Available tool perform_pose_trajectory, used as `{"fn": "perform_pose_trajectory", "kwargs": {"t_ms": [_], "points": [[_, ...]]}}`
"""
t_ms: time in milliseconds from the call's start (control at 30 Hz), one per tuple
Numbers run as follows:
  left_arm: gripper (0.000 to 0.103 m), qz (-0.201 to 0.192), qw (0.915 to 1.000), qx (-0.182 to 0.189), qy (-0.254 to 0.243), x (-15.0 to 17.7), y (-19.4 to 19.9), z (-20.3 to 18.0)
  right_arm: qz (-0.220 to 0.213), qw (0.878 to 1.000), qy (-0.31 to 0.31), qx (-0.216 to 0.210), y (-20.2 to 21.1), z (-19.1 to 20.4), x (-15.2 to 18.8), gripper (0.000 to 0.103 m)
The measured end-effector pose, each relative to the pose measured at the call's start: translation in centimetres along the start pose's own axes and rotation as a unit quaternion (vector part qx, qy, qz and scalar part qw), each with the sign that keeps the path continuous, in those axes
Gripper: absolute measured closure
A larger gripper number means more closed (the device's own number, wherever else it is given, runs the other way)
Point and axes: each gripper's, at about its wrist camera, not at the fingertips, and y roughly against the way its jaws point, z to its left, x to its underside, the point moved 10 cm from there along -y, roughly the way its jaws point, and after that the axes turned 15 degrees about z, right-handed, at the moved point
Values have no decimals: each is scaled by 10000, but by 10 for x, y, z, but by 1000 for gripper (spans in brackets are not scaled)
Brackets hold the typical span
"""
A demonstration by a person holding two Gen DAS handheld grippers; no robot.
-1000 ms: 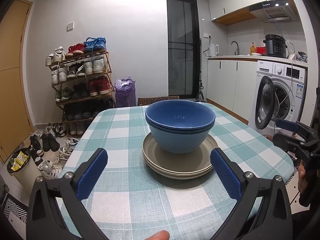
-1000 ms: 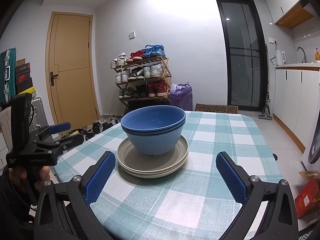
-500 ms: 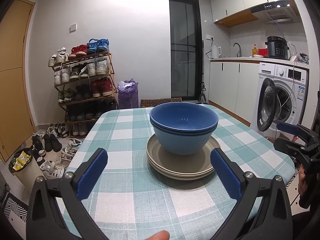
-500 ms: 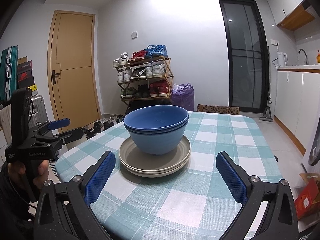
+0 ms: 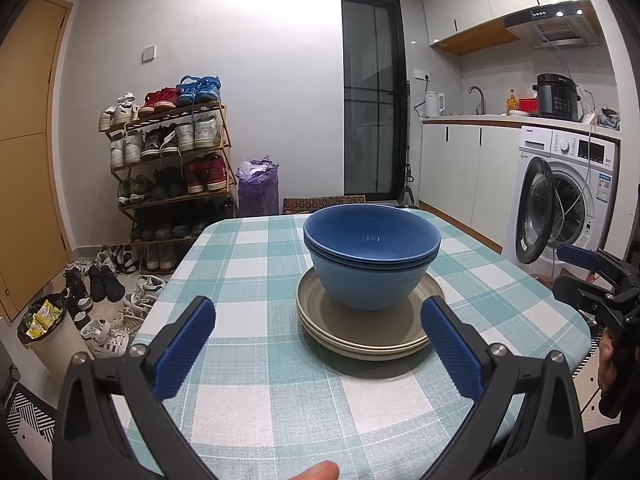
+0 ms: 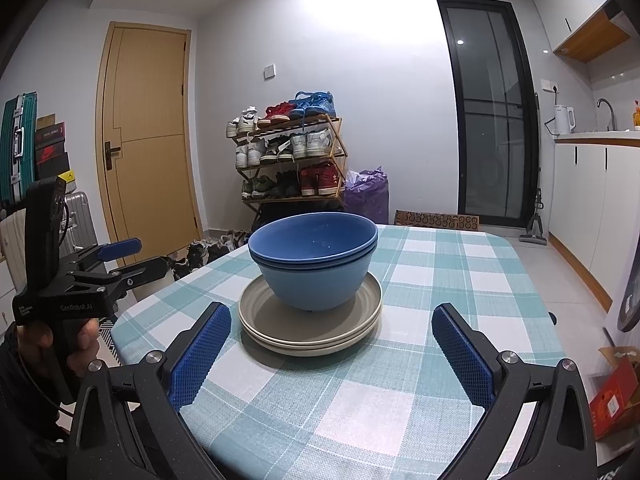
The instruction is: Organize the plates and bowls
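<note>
Two nested blue bowls point(image 5: 370, 264) stand on a stack of grey plates point(image 5: 360, 338) on the checked table point(image 5: 260, 308). The bowls point(image 6: 314, 260) and plates point(image 6: 312, 330) also show in the right wrist view. My left gripper point(image 5: 318, 344) is open and empty, held back from the stack near the table's front edge. It also shows in the right wrist view point(image 6: 120, 258), at the left, beside the table. My right gripper point(image 6: 330, 352) is open and empty, short of the stack. It also shows at the right of the left wrist view point(image 5: 576, 266).
A shoe rack point(image 5: 168, 168) and loose shoes point(image 5: 104, 292) stand beyond the table's left side. A washing machine point(image 5: 560, 200) with its door open and a kitchen counter point(image 5: 500, 120) are at the right. A purple bag point(image 6: 366, 194) sits by the dark glass door point(image 6: 492, 120).
Both views have shifted slightly, and the stack now sits a little further right in each view. Both grippers stay open and empty. The bowls and plates have not moved.
</note>
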Motion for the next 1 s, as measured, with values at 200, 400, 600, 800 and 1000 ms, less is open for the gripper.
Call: {"fn": "perform_pose_trajectory", "kwargs": {"t_ms": [200, 400, 600, 800, 1000], "points": [[0, 6, 10000, 7, -20, 0, 0, 0, -5, 10000, 3, 6, 0, 0, 0, 1], [0, 7, 10000, 7, -24, 1, -1, -1, 4, 10000, -1, 0, 0, 0, 0, 1], [0, 35, 10000, 23, -28, 2, -2, -2, 18, 10000, 7, 0, -1, 1, 1, 1], [0, 73, 10000, 59, 3, 5, -4, -2, 19, 10000, 0, -14, -1, 1, 2, 1], [0, 94, 9999, 76, 16, 4, -6, -1, 23, 10000, -3, -19, -1, 1, 2, 1]]}}
